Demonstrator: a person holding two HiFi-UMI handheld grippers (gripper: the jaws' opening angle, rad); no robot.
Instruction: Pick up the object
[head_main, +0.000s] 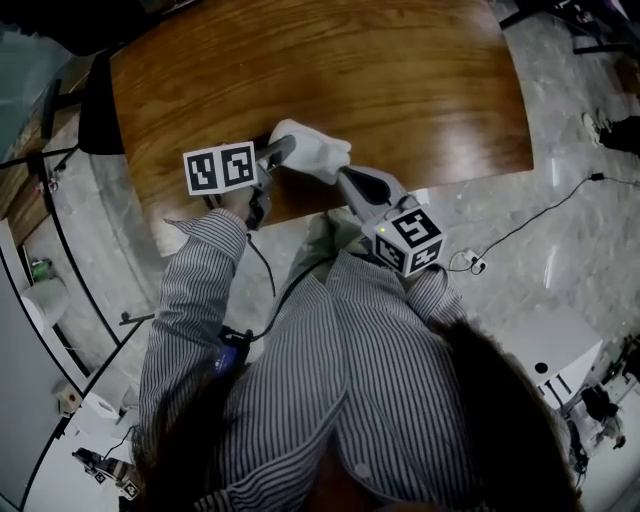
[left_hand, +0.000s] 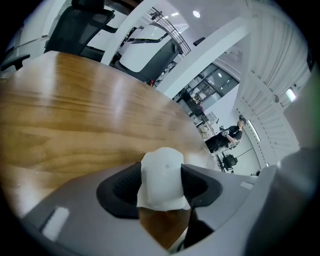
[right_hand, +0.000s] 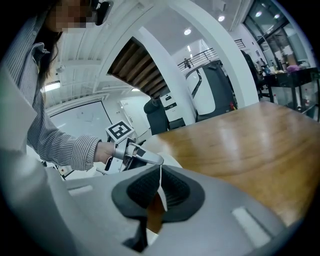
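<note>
A white crumpled cloth (head_main: 312, 150) lies near the front edge of the wooden table (head_main: 330, 60). My left gripper (head_main: 288, 148) reaches it from the left. In the left gripper view a wad of the cloth (left_hand: 161, 172) fills the gap of the left gripper (left_hand: 161, 186), and both black pads touch its sides. My right gripper (head_main: 342, 172) comes in from the right. In the right gripper view a thin edge of the cloth (right_hand: 160, 181) is pinched in the right gripper (right_hand: 159, 192), whose jaws stand almost together. The left gripper (right_hand: 142, 156) shows beyond it.
A black chair (head_main: 100, 100) stands at the table's left end. Cables and a power strip (head_main: 470, 262) lie on the pale floor at the right. A white cabinet (head_main: 555, 350) stands lower right. A person (left_hand: 232, 132) sits far off.
</note>
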